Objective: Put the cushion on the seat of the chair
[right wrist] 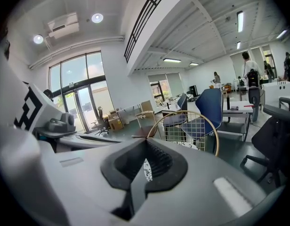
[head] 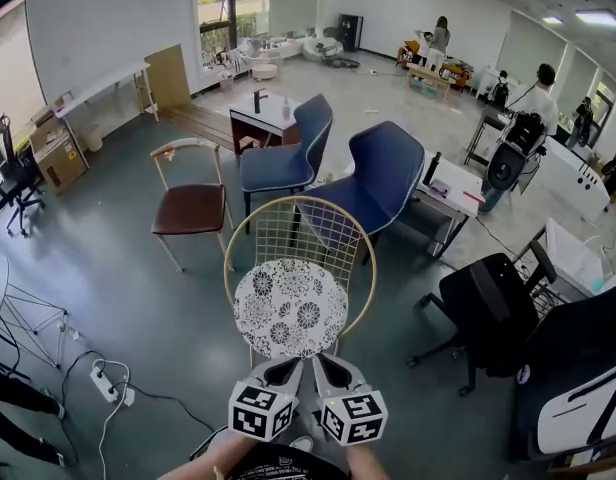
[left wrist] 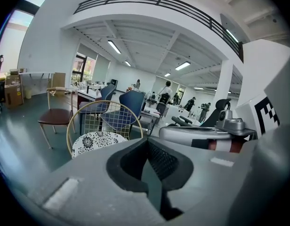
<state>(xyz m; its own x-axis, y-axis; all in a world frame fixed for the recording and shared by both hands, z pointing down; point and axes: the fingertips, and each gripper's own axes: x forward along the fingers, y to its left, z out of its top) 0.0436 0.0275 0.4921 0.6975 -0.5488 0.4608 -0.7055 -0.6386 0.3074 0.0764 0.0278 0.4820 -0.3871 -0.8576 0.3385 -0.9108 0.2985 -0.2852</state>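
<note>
The cushion (head: 290, 308) lies flat on the wire chair (head: 288, 230) seat, so placement appears complete. In front of the chair, the left hand-held gripper (head: 291, 366) and right hand-held gripper (head: 321, 364) are closed and empty.

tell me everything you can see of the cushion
The cushion is a round, flat pad, white with black flower prints, fabric by its look. It lies flat on the seat of the gold wire chair, covering it, its far edge close to the mesh backrest. Neither claw grips it: the left claw and right claw are shut just off its near edge.
</note>
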